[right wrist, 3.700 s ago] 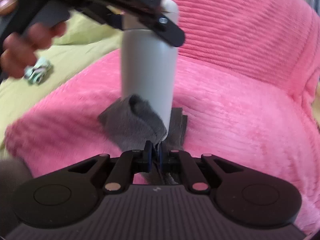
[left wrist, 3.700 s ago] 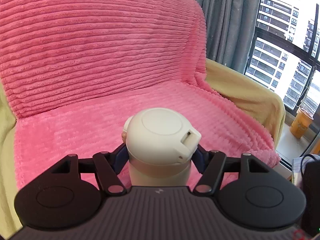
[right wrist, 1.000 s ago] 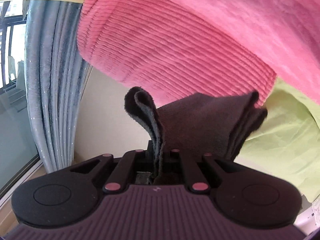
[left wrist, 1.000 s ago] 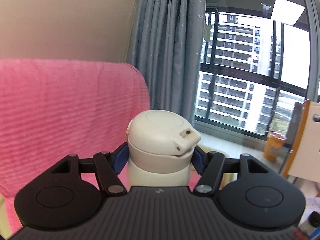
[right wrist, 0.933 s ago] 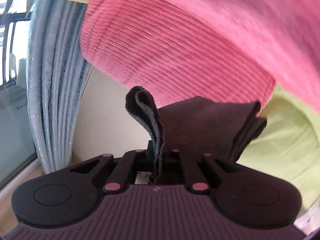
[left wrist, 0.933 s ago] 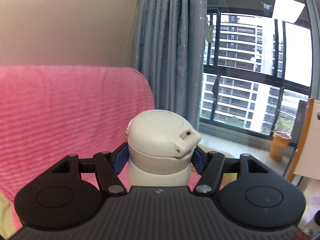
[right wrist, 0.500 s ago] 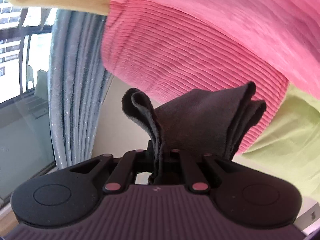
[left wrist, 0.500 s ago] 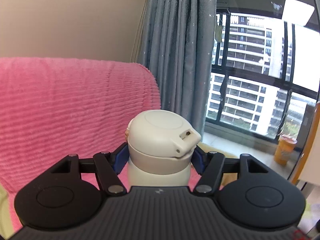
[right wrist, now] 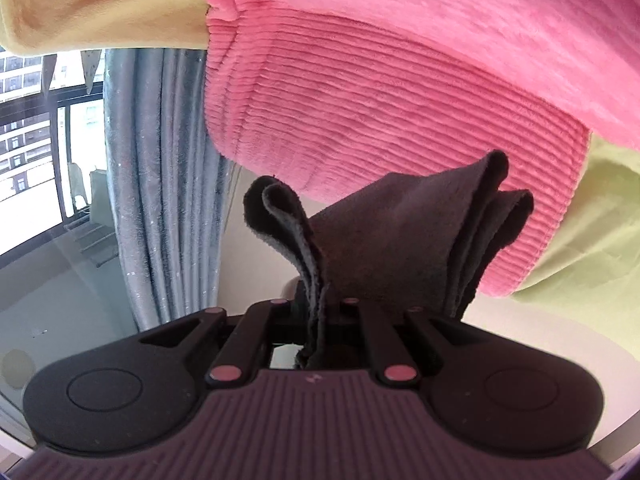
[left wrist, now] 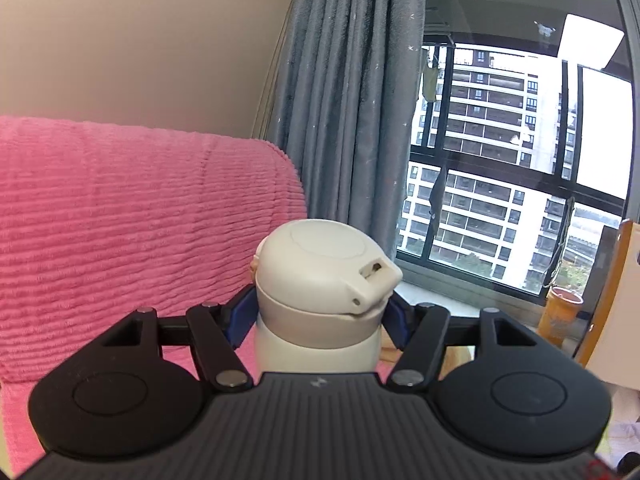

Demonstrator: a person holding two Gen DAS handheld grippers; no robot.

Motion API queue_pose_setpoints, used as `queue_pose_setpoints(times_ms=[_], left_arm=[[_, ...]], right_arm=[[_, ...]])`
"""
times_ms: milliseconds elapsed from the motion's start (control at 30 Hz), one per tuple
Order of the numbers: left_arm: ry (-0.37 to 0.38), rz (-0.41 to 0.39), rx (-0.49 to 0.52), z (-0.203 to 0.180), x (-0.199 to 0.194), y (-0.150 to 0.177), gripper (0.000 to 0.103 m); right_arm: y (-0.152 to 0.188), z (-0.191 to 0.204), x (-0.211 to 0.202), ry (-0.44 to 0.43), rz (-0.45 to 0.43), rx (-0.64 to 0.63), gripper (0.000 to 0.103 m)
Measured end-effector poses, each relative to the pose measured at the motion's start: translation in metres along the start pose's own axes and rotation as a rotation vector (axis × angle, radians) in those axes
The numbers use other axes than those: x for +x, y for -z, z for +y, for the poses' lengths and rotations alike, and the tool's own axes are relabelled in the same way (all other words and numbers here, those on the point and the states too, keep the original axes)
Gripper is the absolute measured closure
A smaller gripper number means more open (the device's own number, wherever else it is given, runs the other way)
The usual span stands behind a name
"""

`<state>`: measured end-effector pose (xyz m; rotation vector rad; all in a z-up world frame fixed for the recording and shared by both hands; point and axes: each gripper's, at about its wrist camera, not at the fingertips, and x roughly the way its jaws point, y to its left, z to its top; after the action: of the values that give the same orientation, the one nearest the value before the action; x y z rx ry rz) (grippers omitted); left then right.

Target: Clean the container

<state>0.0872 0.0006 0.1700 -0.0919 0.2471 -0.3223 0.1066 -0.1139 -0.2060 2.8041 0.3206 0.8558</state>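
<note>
**Bottle clamped, cloth ready**

The left gripper (left wrist: 318, 322) is closed on the cream bottle (left wrist: 320, 300) just below its flip lid, holding it upright and off the pink blanket (left wrist: 120, 220), probably so its sides stay reachable. The right gripper (right wrist: 320, 312) is pinched nearly shut on a folded dark cloth (right wrist: 400, 240) fanning forward from its tips. The bottle is absent from the right view, so no wiping contact shows.

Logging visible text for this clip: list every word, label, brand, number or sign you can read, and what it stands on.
No readable text in either view.
Cream flask in the left gripper: no print visible.
Small pale mark on each gripper body: a logo shape, no letters.
Orange cup on the window sill: markings too small and blurred to read.
Dark grey cloth in the right gripper: plain.
</note>
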Motion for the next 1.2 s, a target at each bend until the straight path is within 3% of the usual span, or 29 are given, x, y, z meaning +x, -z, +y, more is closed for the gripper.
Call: queue_pose_setpoints(times_ms=[200,333,667,767,1200], left_arm=[[0.024,0.009,-0.039,0.004,0.000,-0.003,0.038],[-0.013,0.015,-0.032,0.007,0.003,-0.004,0.038],[-0.049,0.018,-0.041,0.015,0.000,-0.004,0.038],[-0.045,0.029,-0.037,0.012,0.002,-0.002,0.038],[-0.057,0.013,-0.012,0.010,0.002,-0.002,0.037]], right_arm=[[0.000,-0.006,0.002,0.045,0.033,-0.001,0.098],[-0.002,-0.005,-0.001,0.076,0.042,-0.023,0.098],[-0.004,0.036,-0.012,-0.009,0.023,-0.113,0.098],[0.001,0.028,-0.002,0.008,0.058,-0.087,0.098],[0.000,0.005,0.004,-0.023,0.042,-0.016,0.098]])
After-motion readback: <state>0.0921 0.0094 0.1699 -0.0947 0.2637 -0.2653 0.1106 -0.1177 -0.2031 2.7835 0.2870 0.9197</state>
